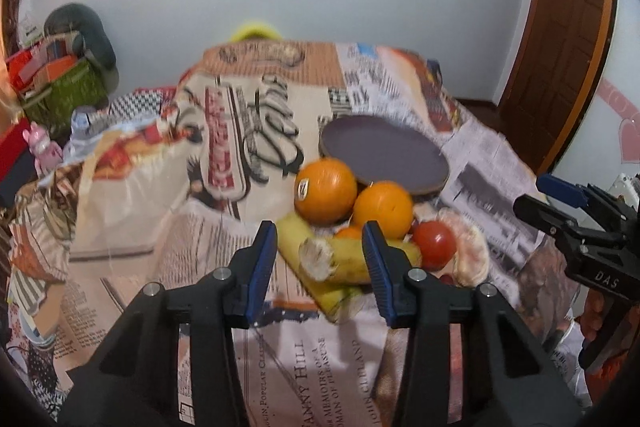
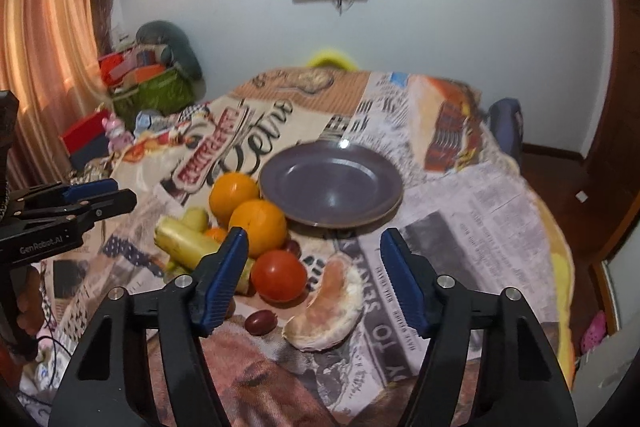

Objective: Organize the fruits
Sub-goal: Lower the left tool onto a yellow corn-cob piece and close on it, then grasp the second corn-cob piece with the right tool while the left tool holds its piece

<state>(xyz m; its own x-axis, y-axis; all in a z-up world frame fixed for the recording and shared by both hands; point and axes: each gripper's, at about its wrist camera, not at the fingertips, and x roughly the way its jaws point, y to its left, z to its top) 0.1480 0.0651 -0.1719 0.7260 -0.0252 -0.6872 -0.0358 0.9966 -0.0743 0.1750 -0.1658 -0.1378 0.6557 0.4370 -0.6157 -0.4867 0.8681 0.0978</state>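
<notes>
While both claws hang above the pile with nothing between their fingers, the job looks to be at its opening step: no fruit has reached the purple plate, which sits bare on the worktop (covered by a newsprint-patterned cloth) just behind the heap. The left claw is spread wide and lined up over the bananas, whose frayed stem end points toward it; the right claw is likewise open, poised over the tomato and the peeled citrus segment. Two oranges lie touching one another, hard against the plate's near rim, and a small dark grape lies just beside the segment. I judge the next move to be a first pick, most likely the bananas or the tomato. It calls for a descent straight down, since the fruits crowd together and a round one nudged sideways could roll; the soft segment would want a gentle squeeze.
</notes>
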